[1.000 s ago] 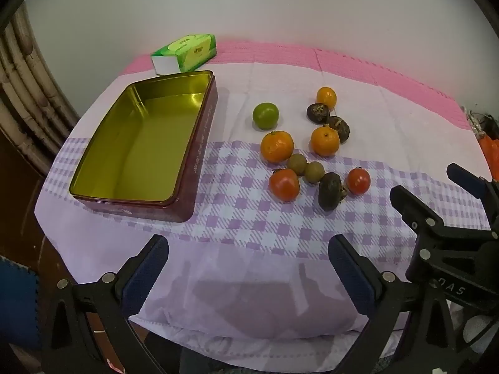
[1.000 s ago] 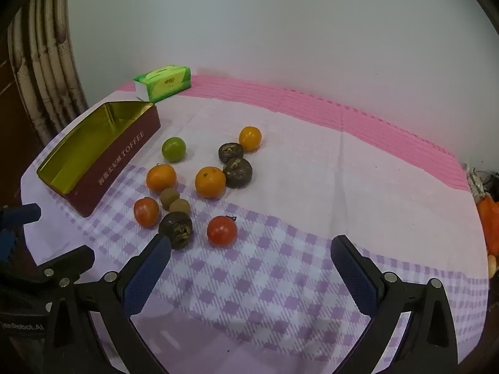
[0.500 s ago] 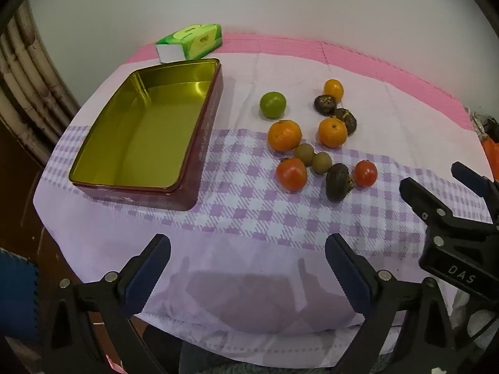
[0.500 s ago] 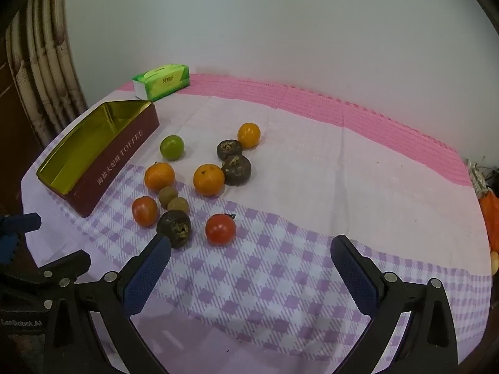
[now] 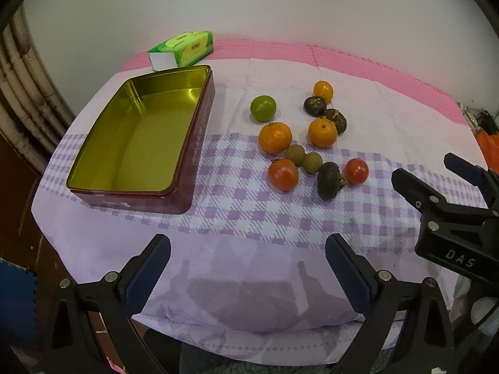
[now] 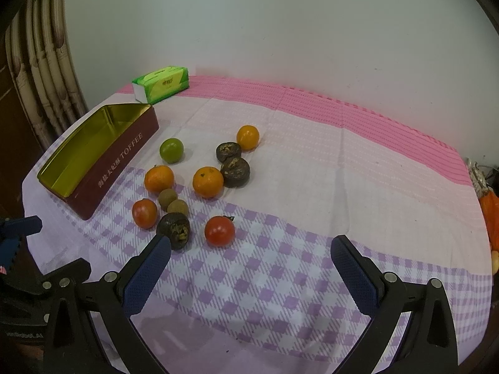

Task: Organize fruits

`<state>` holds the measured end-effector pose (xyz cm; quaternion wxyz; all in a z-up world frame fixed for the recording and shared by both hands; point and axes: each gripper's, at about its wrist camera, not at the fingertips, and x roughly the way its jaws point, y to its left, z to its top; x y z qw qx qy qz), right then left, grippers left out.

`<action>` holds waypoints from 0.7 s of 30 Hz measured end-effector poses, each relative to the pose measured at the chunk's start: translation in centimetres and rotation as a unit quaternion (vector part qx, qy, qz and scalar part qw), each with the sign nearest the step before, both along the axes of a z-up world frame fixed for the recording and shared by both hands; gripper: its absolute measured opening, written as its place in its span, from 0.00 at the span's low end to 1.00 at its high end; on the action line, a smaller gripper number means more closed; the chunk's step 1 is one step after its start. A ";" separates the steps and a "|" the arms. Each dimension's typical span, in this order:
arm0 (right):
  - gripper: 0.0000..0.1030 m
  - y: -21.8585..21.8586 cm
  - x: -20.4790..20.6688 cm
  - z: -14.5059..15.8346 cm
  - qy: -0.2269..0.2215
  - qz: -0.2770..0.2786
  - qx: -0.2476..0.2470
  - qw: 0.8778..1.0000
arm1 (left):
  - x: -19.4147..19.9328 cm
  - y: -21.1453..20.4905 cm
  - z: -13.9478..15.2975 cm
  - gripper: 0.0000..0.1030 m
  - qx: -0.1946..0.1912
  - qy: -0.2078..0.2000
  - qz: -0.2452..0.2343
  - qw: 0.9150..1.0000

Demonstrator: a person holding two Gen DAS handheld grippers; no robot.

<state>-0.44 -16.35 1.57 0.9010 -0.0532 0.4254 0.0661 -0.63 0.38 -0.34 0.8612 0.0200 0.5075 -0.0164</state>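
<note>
Both tongs hang over the near bench edge, nothing held: left tongs (image 5: 248, 269) spread wide, right tongs (image 6: 251, 269) spread wide too. Fruit sits loose on the purple-checked cloth right of the open gold-lined maroon toffee tin (image 5: 93, 155), which holds no fruit. Cluster: round green lime (image 5: 263, 107), three orange mandarins, e.g. (image 5: 275, 137), two shiny red tomatoes, nearest the right tongs (image 6: 219, 230), two small tan longans (image 5: 294, 155) touching each other, three dark wrinkled shrivelled fruits (image 6: 173, 230). Green tissue pack (image 5: 182, 49) behind the tin. Judgement: all light and round, so they'll roll; tomatoes smooth, soft, bruise easily, so pinch gently across the widest part. Mandarins give a little; dark ones look dry and firm. Longans small, easy to squirt out.
</note>
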 end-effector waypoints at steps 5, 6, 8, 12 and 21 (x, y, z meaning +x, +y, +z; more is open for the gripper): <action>0.99 0.0 0.0 0.0 0.001 0.001 0.001 1.000 | -0.1 0.1 -0.2 0.95 0.006 0.003 0.004 1.000; 0.99 0.0 0.0 0.0 0.001 0.001 0.003 1.000 | -0.1 0.1 -0.1 0.95 0.006 0.003 0.003 1.000; 0.99 0.1 0.0 0.1 0.001 0.001 0.002 1.000 | -0.1 0.1 -0.1 0.95 0.007 0.001 0.003 1.000; 0.99 0.1 -0.1 0.2 0.000 0.002 0.002 1.000 | -0.2 0.1 0.0 0.95 0.015 -0.002 0.007 1.000; 0.99 0.1 -0.1 0.2 0.001 0.002 0.004 1.000 | -0.1 0.3 0.0 0.95 0.016 -0.002 0.014 1.000</action>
